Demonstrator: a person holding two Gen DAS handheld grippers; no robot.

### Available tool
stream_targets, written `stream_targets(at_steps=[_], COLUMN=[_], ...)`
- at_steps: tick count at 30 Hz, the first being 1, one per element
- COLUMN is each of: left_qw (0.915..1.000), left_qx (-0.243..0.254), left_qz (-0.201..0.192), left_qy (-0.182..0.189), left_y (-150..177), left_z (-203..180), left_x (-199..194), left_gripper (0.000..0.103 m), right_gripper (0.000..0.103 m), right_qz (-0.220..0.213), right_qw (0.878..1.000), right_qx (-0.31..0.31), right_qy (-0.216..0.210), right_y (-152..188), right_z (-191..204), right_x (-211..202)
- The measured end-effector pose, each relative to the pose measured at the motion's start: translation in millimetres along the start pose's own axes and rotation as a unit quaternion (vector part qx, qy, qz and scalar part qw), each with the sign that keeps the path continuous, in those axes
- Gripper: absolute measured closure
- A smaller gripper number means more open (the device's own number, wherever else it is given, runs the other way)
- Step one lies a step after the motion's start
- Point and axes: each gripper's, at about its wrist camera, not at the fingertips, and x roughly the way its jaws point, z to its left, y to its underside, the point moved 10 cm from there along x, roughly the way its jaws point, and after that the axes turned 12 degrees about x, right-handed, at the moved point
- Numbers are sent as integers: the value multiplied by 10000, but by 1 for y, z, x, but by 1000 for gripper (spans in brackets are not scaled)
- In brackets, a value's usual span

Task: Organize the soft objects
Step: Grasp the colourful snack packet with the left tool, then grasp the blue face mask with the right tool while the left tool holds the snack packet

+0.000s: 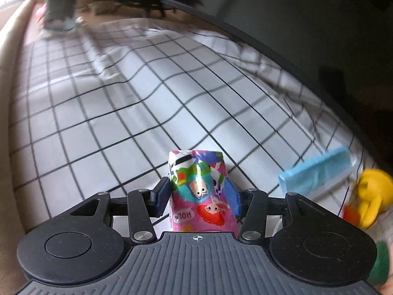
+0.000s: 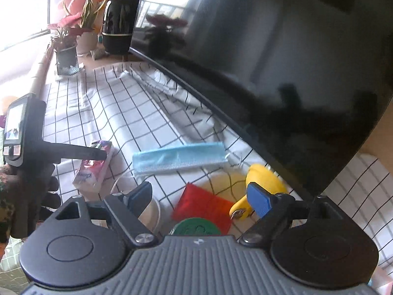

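Pink tissue pack (image 1: 199, 191) seemingly clamped in left gripper (image 1: 197, 196), tilted down.

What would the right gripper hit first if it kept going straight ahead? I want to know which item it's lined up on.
Probably the red pouch on the checked cloth, lying between the open right gripper fingers, above the green lid. Depth is unclear.

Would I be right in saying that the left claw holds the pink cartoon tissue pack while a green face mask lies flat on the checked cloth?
Not quite: the face mask is light blue, as the right wrist view shows. The left claw does hold the tissue pack over the checked cloth.
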Motion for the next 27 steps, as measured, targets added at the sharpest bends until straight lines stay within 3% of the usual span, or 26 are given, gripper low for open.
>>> stream_targets(at_steps=[5, 11, 17, 21, 27], left_qw=[9978, 9991, 9991, 9985, 9965], left_qx=[633, 345, 212, 384, 773], left_qz=[40, 185, 22, 220, 196], left_qy=[-195, 147, 360, 329, 242], left_y=[6, 14, 13, 20, 24], left_z=[-2, -5, -17, -25, -38], left_x=[-2, -5, -19, -9, -7], left_gripper=[43, 43, 46, 45, 44], right_gripper=[18, 18, 18, 18, 18], right_qz=[87, 331, 364, 410, 461], right_qw=[9999, 9993, 9992, 9989, 9983], right_qx=[81, 157, 75, 148, 358], right_qy=[36, -105, -174, -156, -44], right_y=[2, 9, 11, 13, 14], right_z=[-5, 4, 11, 6, -5], right_x=[9, 21, 22, 24, 26])
